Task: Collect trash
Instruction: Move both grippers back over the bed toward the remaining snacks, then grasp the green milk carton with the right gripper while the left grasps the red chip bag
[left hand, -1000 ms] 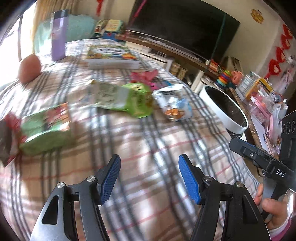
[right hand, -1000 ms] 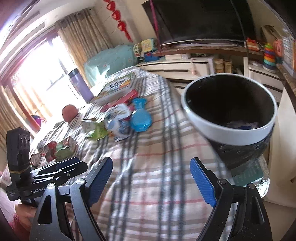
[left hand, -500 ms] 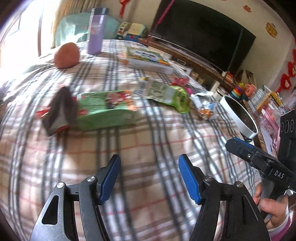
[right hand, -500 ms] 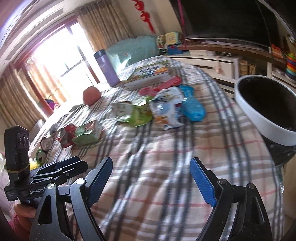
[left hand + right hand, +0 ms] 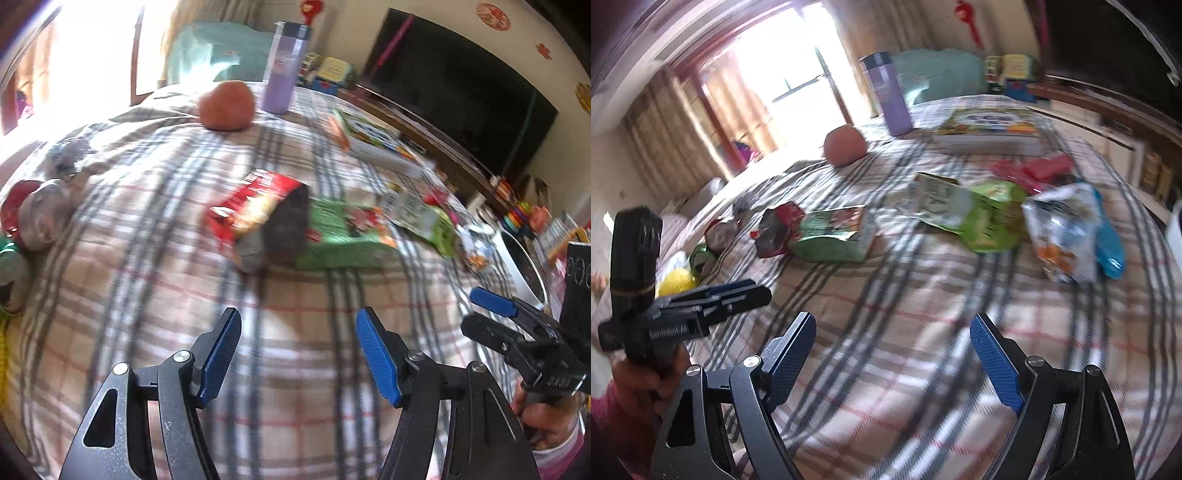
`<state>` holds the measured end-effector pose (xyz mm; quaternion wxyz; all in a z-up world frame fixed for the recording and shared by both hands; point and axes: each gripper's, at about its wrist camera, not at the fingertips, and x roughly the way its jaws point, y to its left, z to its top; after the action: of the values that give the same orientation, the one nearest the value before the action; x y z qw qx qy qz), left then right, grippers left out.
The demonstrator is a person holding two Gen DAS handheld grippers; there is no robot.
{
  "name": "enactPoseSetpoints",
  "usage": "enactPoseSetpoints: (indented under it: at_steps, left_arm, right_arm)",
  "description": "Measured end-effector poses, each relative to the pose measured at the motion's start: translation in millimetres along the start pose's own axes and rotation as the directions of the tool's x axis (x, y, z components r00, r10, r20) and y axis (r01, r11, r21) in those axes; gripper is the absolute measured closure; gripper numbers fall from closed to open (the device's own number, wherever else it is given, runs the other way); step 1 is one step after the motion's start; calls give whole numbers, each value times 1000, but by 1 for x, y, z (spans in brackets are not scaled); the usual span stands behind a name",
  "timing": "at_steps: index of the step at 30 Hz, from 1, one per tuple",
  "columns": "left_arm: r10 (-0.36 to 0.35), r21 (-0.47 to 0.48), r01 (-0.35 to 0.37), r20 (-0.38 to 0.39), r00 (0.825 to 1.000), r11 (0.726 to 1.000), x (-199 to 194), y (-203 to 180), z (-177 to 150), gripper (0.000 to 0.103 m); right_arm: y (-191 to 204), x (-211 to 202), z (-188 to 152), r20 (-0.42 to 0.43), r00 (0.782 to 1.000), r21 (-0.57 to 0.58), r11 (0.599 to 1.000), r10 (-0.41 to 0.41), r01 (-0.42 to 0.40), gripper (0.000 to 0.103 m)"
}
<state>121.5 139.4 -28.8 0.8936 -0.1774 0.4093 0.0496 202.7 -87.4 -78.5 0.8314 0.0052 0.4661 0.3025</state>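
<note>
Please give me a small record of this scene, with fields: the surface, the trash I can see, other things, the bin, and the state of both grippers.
surface: plaid cloth
trash: red snack bag; green packet; light green pouch; white and blue bag
other things: purple bottle; orange ball; picture book
bin: white-rimmed bin, beyond the cloth's right edge
left gripper: open, empty
right gripper: open, empty
</note>
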Motion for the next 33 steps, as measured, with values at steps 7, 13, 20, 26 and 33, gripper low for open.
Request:
enactPoseSetpoints:
  at_steps: [7, 13, 20, 26, 33]
  left_arm:
    - [38, -62, -37, 8, 999, 997, 9, 20, 17, 39]
    - [57, -83, -57, 6, 998, 995, 24, 30, 27, 39]
    - [53, -62, -53, -4, 999, 997, 40, 36, 40, 40]
    - [48, -27, -48, -9, 999, 998, 51, 36, 47, 49]
    - [28, 11, -28, -20, 999, 1000, 60, 31, 47, 78]
  right_arm:
    - [13, 21, 22, -14, 999, -120, 992, 35, -37, 16]
    - [33, 41, 37, -44, 996, -281, 956, 72, -82, 16]
    - [46, 73, 58, -92, 991, -409, 904, 94, -124, 16]
    - [54, 95, 69, -131, 988, -511, 849, 79, -136, 16]
    - [55, 114, 66, -175, 983, -529, 836, 63, -148, 39]
